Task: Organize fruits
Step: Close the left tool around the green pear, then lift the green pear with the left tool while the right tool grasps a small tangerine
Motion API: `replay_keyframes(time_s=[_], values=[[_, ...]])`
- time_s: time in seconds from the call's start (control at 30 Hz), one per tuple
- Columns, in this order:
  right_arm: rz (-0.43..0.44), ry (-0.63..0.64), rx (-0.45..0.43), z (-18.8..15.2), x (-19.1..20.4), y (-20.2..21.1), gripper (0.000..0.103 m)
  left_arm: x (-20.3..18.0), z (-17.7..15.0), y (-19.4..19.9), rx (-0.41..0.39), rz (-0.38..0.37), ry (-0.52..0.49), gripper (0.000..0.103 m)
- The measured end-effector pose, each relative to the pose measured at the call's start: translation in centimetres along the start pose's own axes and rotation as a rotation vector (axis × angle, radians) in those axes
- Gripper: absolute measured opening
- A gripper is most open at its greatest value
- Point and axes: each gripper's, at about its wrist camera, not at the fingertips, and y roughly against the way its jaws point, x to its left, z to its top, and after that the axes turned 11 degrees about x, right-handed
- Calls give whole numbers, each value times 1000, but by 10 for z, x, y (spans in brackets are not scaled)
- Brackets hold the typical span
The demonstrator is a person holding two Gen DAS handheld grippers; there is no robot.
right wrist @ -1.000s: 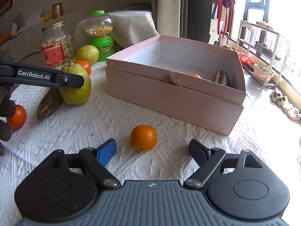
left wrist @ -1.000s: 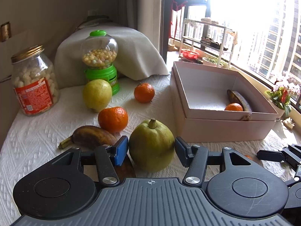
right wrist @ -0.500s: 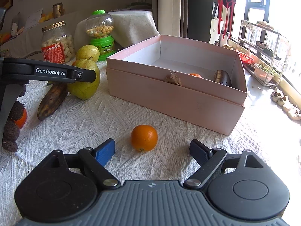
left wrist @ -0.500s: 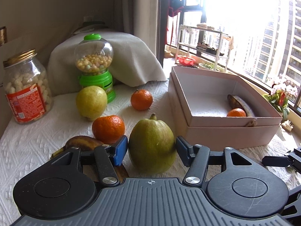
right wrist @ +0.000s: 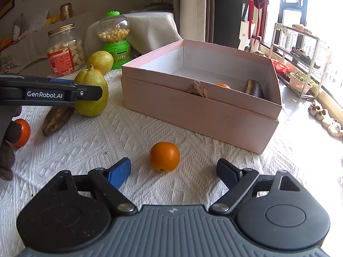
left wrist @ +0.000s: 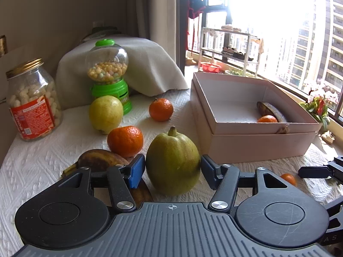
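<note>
My left gripper (left wrist: pixel 173 169) is closed around a green pear (left wrist: pixel 173 161), pads against its sides; it looks lifted off the cloth. The pear also shows in the right wrist view (right wrist: pixel 92 92), beside the left gripper's finger (right wrist: pixel 49 94). My right gripper (right wrist: pixel 173 171) is open, its pads either side of a small orange (right wrist: pixel 164 156) lying on the cloth, not touching it. The pink box (left wrist: pixel 257 141) holds a dark banana (left wrist: pixel 272 111) and an orange (left wrist: pixel 267 118). On the cloth lie a brown banana (left wrist: pixel 98 160), two mandarins (left wrist: pixel 125 140) (left wrist: pixel 160 109) and a yellow pear (left wrist: pixel 106 113).
A glass snack jar (left wrist: pixel 32 100) and a green candy dispenser (left wrist: pixel 108 77) stand at the back left, in front of a cloth-covered object (left wrist: pixel 150 68). Another mandarin (right wrist: pixel 22 131) lies at the left in the right wrist view. The window and a shoe rack (right wrist: pixel 300 49) are at the right.
The left gripper has closed onto the green pear and risen with it; the background sits lower in its view. The right gripper and the small orange have not moved.
</note>
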Motion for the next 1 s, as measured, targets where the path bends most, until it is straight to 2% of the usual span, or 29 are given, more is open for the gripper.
replay_keyframes(time_s=[0.17, 0.4, 0.6, 0.83, 1.0], values=[[0, 0, 0, 0, 0, 0, 88, 0, 1, -12, 36, -13, 8, 64], [0, 0, 0, 0, 0, 0, 88, 12, 17, -28, 53, -69, 96, 64], [1, 0, 0, 0, 0, 0, 88, 16, 31, -35, 85, -88, 102, 63], [0, 0, 0, 0, 0, 0, 88, 18, 14, -16, 95, -84, 119, 63], [0, 0, 0, 0, 0, 0, 88, 10, -7, 16, 101, -143, 95, 63]])
